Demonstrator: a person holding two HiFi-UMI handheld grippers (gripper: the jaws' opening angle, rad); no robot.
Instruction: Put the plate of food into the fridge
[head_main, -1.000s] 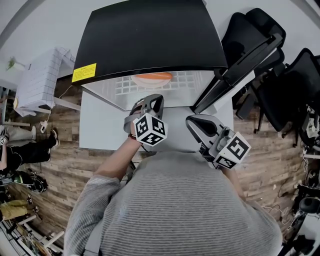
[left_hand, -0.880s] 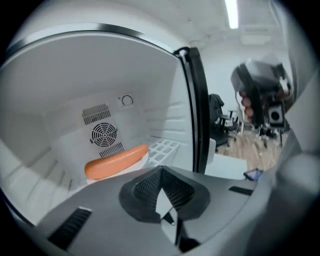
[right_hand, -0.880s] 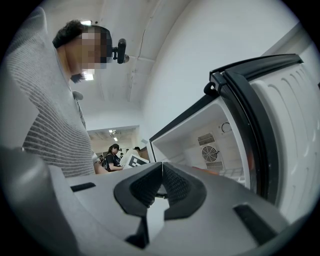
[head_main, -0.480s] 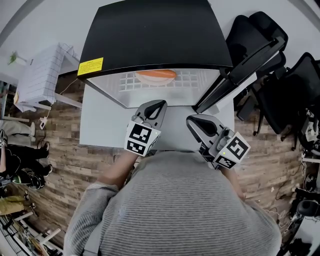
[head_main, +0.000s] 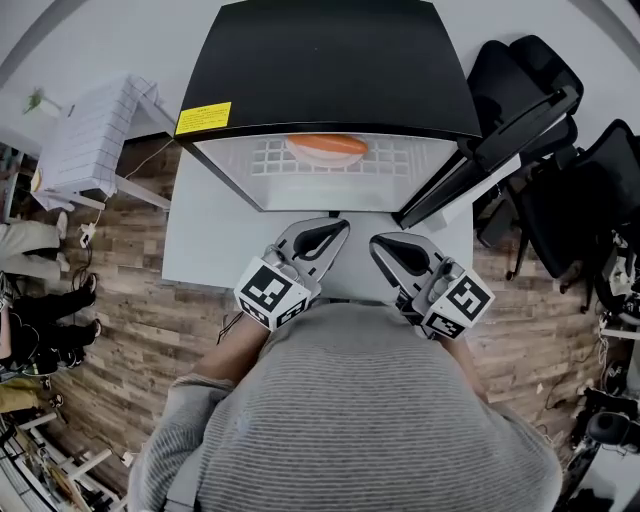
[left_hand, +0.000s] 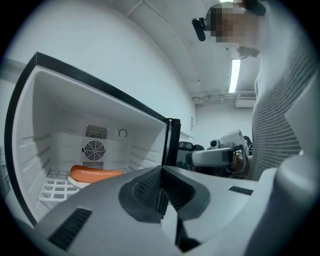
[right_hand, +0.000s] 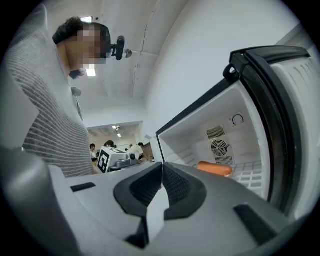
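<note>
A small fridge (head_main: 330, 70) with a black top stands open in front of me, its door (head_main: 480, 150) swung out to the right. Inside, on the white wire shelf, sits a white plate with an orange sausage (head_main: 327, 146). The sausage also shows in the left gripper view (left_hand: 95, 173) and the right gripper view (right_hand: 214, 168). My left gripper (head_main: 340, 225) is shut and holds nothing, level in front of the opening. My right gripper (head_main: 378, 242) is beside it, also shut and holding nothing. The jaws meet in both gripper views: left gripper (left_hand: 161, 182), right gripper (right_hand: 162, 182).
The fridge rests on a white table (head_main: 210, 240). A white wire rack (head_main: 90, 150) stands to the left. Black office chairs (head_main: 560, 170) crowd the right, just beyond the open door. People (head_main: 30, 300) stand at the far left on the wooden floor.
My left gripper has rolled over and shifted, so its marker cube now sits lower left and its tips point right, near the right gripper's. The right gripper has barely moved.
</note>
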